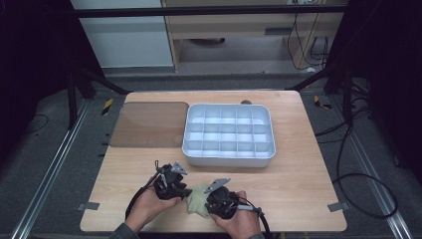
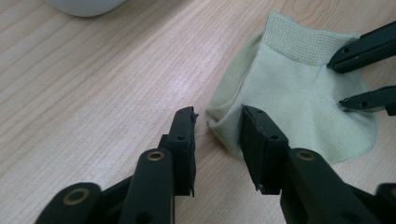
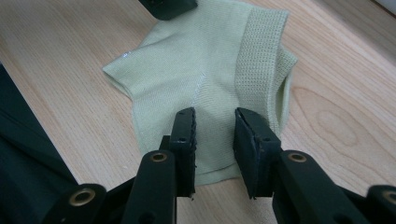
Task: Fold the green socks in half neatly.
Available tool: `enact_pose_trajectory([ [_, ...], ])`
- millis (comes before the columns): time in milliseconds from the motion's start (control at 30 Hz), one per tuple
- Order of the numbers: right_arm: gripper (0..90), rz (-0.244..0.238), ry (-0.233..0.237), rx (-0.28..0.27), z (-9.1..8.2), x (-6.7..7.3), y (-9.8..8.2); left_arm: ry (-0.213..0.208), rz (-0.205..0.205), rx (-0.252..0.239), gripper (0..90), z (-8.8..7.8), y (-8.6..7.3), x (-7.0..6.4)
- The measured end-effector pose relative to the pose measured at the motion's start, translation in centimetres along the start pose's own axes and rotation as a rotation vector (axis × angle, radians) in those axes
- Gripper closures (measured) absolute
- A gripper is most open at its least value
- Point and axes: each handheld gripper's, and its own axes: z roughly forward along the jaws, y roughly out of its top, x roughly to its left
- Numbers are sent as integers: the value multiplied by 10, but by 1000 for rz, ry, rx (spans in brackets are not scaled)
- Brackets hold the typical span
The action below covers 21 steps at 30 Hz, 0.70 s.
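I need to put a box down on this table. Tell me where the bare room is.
Most room is the bare wood right of the sock, between the white divided tray and the table's near edge. A narrower strip lies left of the left gripper, below the brown lid. It is crowded around the sock, where both the left and the right gripper work.

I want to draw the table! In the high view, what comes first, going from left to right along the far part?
Brown flat sheet → white tray with little compartments → bare wooden table.
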Motion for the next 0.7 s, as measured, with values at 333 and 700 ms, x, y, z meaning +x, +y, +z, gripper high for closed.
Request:
enact_pose_trajectory([
  [333,692,4,5,-1,0,-1,0,-39,12,31,694,7,3,-5],
  [700,694,5,12,2,0,-1,0,-84,-5,45,816,8,4,-2],
])
